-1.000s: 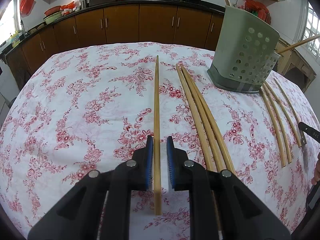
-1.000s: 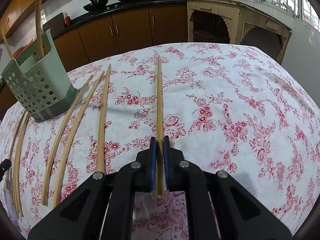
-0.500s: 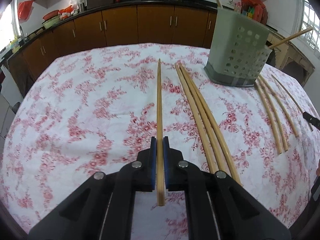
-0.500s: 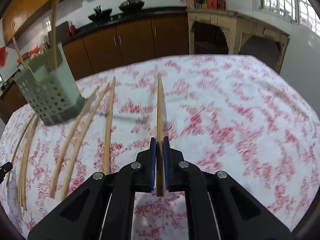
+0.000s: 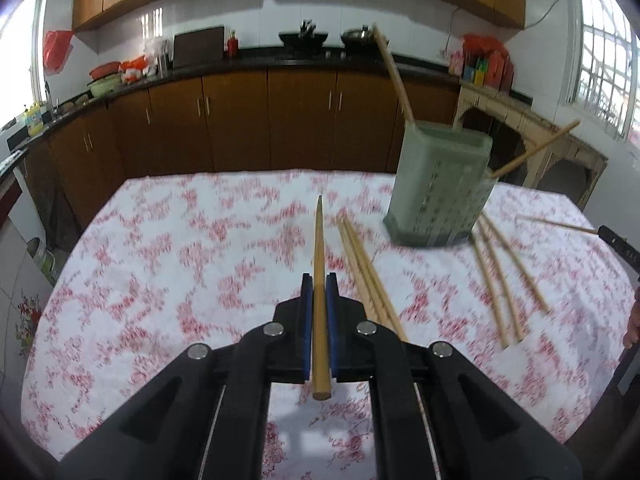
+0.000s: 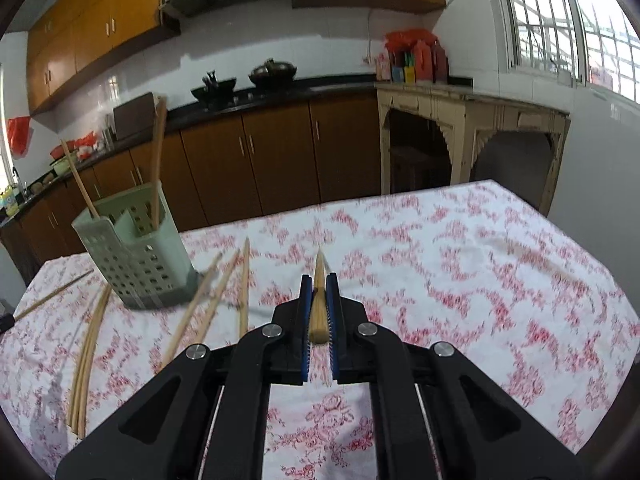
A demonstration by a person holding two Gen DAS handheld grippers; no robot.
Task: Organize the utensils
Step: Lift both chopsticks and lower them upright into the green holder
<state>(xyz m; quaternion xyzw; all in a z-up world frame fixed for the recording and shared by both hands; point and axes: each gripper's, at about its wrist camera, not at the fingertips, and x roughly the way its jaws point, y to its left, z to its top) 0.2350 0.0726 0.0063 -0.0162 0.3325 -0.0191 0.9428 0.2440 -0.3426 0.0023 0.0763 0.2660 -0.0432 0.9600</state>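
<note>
My left gripper (image 5: 319,280) is shut on a wooden chopstick (image 5: 319,248) and holds it lifted above the floral tablecloth, tip pointing away. My right gripper (image 6: 319,280) is shut on another wooden chopstick (image 6: 319,300), also lifted. The green perforated utensil holder (image 5: 438,184) stands upright on the table, right of the left gripper and left of the right gripper (image 6: 136,256), with two chopsticks leaning in it. Several loose chopsticks (image 5: 368,280) lie on the cloth beside the holder, and more show in the right wrist view (image 6: 208,304).
The table with the floral cloth (image 5: 168,264) has its far edge toward brown kitchen cabinets (image 5: 240,120). A cream wooden side table (image 6: 472,136) stands beyond the table's right corner. More chopsticks lie right of the holder (image 5: 508,276).
Both grippers have risen from the table, each lifting its chopstick off the cloth. The left gripper closed on its chopstick a second ago. Both views now tilt up toward the kitchen.
</note>
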